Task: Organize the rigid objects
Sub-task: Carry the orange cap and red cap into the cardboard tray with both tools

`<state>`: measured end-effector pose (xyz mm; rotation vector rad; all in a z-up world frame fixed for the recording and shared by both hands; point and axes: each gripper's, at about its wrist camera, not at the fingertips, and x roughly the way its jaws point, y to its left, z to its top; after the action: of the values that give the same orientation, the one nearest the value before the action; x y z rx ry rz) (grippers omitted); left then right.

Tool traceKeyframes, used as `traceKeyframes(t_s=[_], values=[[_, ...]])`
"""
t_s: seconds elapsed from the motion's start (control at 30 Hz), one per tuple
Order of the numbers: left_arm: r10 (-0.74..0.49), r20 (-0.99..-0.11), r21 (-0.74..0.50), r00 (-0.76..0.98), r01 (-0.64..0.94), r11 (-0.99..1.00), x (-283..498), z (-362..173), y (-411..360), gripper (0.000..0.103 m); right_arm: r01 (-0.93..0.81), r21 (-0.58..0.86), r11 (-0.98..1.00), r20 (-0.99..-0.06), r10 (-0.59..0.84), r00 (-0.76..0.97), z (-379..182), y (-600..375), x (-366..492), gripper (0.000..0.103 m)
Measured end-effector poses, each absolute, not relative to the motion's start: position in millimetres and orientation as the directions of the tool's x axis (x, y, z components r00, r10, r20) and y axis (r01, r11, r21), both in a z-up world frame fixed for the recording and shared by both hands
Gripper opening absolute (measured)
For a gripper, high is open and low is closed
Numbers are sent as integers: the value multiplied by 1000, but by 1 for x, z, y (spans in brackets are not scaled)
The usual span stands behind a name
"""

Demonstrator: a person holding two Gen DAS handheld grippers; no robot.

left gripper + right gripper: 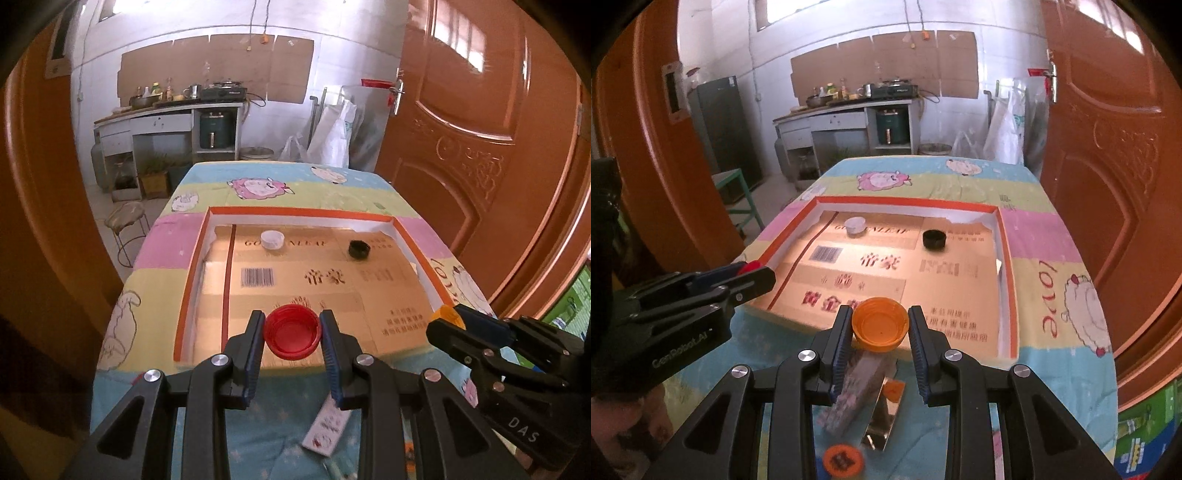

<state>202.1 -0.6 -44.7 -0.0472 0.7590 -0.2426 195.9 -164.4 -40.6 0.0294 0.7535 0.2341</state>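
Observation:
My left gripper [292,325] is shut on a red bottle cap [292,335], open side up, held over the near edge of a shallow cardboard tray with an orange rim [295,212]. My right gripper [880,321] is shut on an orange bottle cap [880,326], also above the tray's near edge. Each gripper shows in the other's view: the right gripper [448,317] at the tray's near right corner, the left gripper [757,269] at its near left corner. A white cap [272,240] and a black cap [359,249] lie at the far end of the tray floor.
The tray sits on a table under a pastel cartoon-sheep cloth [1071,295]. On the cloth near me lie a printed packet [857,391], a shiny metal strip [882,417] and an orange round token [844,459]. Orange doors [480,147] flank the table; a stool [125,221] stands to the left.

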Motion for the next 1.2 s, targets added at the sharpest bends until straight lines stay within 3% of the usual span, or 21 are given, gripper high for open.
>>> traceKeyframes(t_s=[1.2], values=[[-86,-749,-53,657,70,996,335,-65,12,30,-230,82,970,-729,216,650,-50,-145,351,31]])
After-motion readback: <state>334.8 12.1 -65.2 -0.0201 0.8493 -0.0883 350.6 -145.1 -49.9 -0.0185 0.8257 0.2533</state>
